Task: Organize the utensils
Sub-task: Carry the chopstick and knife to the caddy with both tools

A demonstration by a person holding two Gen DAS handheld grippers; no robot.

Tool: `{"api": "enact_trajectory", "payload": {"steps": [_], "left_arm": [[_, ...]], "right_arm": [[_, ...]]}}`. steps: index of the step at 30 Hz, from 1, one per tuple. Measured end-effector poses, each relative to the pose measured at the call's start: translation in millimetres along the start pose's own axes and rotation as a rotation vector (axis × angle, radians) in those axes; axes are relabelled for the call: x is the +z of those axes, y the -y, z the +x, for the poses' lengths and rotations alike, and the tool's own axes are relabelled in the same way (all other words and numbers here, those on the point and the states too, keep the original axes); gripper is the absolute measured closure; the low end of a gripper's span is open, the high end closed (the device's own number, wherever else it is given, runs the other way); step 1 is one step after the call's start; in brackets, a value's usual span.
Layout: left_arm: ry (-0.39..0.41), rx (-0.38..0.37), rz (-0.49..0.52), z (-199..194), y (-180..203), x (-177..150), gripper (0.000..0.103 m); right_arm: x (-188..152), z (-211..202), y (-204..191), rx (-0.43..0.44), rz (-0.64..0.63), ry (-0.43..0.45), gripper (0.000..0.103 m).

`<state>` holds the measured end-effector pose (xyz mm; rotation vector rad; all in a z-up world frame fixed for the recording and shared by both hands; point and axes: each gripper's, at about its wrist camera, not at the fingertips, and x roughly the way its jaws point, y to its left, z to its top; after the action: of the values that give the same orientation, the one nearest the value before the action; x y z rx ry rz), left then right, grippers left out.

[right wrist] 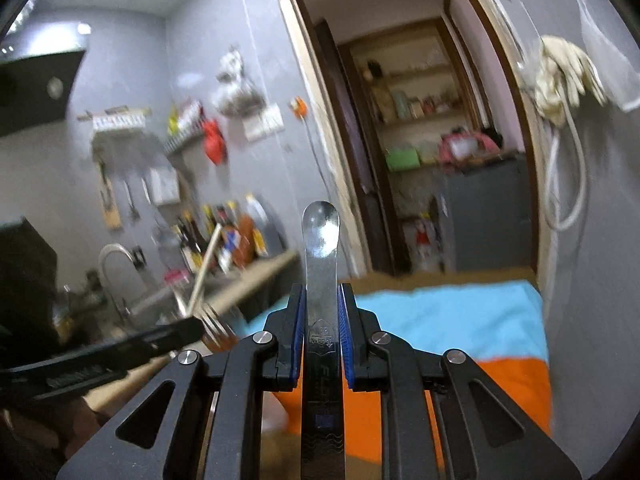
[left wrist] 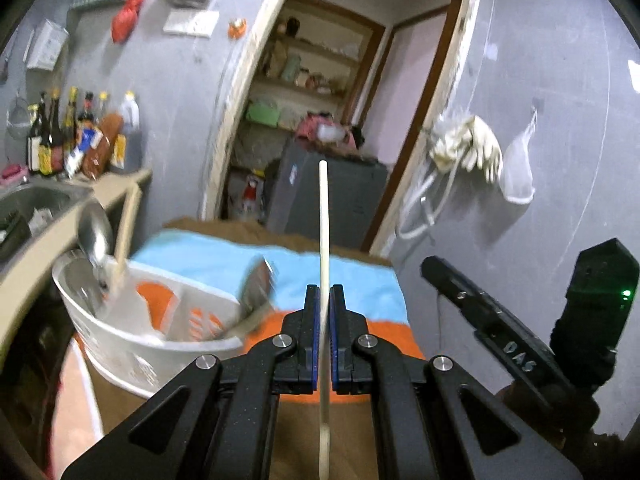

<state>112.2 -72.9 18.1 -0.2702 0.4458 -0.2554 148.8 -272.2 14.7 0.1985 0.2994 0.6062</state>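
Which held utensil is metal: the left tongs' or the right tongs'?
The right tongs': a shiny steel spoon. The left tongs hold a pale wooden stick.

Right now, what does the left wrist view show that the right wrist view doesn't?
Left wrist only: the white basket holding a metal ladle, and the left gripper shut on a thin wooden handle.
Right wrist only: the right gripper shut on a metal spoon, and the sink faucet.
Both: the blue and orange towel, the doorway and the sauce bottles.
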Motion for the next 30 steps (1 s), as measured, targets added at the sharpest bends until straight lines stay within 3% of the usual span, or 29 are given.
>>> {"api": "enact_trajectory", "payload": {"steps": [7,14,20,25,30], "left_arm": [[0.144,0.035,-0.041,-27.9,-54.9,47.3,0.101],[0.287,0.096,-0.133,-30.7,-149.0,82.2,0.101],[0.334,0.115,-0.208,-21.7,-205.0,77.2,0.101],[0.386,0.133,-0.181,-18.2,-207.7,60.3,0.101],[0.418,0.152,-0.135,-13.4,-207.3,50.2,0.101]], "right_arm": [[28.2,24.9,-37.5,0.124,0.039,0.149,0.089],[34.3,60.1,-66.6,0.196,0.167,0.243,0.089],[10.6,77.7,-89.9,0.084,0.153,0.304,0.089],[-11.6,81.2,-105.0,-0.014,0.091,0.368,0.089],[-27.1,88.9,-116.4,-0.050,0.013,0.374,0.089]]}}
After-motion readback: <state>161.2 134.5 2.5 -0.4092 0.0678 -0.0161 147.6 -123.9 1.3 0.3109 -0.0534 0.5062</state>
